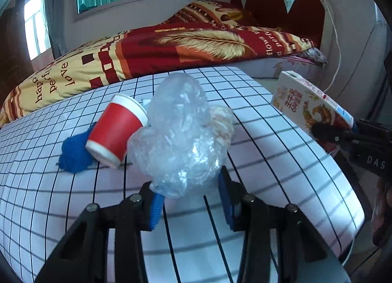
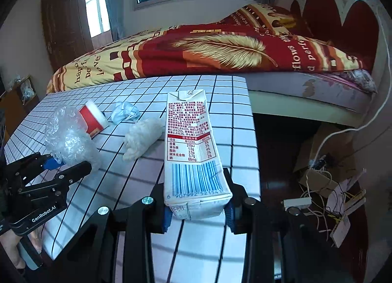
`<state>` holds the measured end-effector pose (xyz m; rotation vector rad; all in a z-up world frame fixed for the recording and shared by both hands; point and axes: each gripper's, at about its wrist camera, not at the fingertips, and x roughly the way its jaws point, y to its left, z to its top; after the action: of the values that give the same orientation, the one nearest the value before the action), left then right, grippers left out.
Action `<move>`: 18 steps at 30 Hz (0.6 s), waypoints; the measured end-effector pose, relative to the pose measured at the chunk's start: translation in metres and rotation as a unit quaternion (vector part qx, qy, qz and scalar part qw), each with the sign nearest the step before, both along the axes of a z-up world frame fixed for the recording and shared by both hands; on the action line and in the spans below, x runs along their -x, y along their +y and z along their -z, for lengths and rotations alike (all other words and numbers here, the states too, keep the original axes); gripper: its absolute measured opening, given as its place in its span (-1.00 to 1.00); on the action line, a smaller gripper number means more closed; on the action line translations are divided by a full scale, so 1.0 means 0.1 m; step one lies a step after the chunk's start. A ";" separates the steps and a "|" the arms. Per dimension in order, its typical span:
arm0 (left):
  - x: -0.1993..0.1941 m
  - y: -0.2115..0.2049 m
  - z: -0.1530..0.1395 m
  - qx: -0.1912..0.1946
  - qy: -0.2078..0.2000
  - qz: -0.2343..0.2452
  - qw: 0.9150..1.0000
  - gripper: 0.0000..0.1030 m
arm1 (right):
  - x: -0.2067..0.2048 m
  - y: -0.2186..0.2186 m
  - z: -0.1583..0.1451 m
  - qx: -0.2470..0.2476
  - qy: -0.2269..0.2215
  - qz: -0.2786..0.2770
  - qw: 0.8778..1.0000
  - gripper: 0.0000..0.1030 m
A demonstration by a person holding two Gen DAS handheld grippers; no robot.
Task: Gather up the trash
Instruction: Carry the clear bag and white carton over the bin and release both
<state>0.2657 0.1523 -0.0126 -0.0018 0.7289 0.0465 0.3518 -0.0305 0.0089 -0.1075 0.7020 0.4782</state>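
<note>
Both tools angle downward, left tool (image 1: 189, 201) and right tool (image 2: 197, 212) each clamped on something.

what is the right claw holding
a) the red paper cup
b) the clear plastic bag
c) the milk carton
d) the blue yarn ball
c: the right claw is clamped on the base of the milk carton, lifted off the checked table, while the clear plastic bag sits in the left claw and the red paper cup lies on the table.
</note>
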 end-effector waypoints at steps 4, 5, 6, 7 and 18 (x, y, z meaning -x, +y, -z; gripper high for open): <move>0.22 -0.07 -0.03 -0.006 -0.008 0.005 1.000 -0.18 | 0.25 -0.18 -0.06 -0.008 -0.006 0.009 1.000 -0.30; 0.25 -0.07 -0.04 -0.002 -0.009 0.006 1.000 -0.18 | 0.32 -0.22 -0.08 -0.010 -0.007 0.011 1.000 -0.30; 0.30 -0.08 -0.05 0.001 -0.010 0.007 1.000 -0.18 | 0.37 -0.25 -0.09 -0.011 -0.008 0.012 1.000 -0.30; 0.34 -0.09 -0.06 0.001 -0.012 0.009 1.000 -0.18 | 0.44 -0.29 -0.10 -0.011 -0.010 0.012 1.000 -0.30; 0.78 -0.32 -0.15 0.008 -0.025 0.046 0.999 -0.18 | 1.15 -0.67 -0.27 -0.017 -0.035 0.021 0.999 -0.30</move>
<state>0.1881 0.1200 0.0026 0.0158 0.6780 -0.0469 0.2369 -0.0974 0.0358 -0.0775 0.6255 0.4448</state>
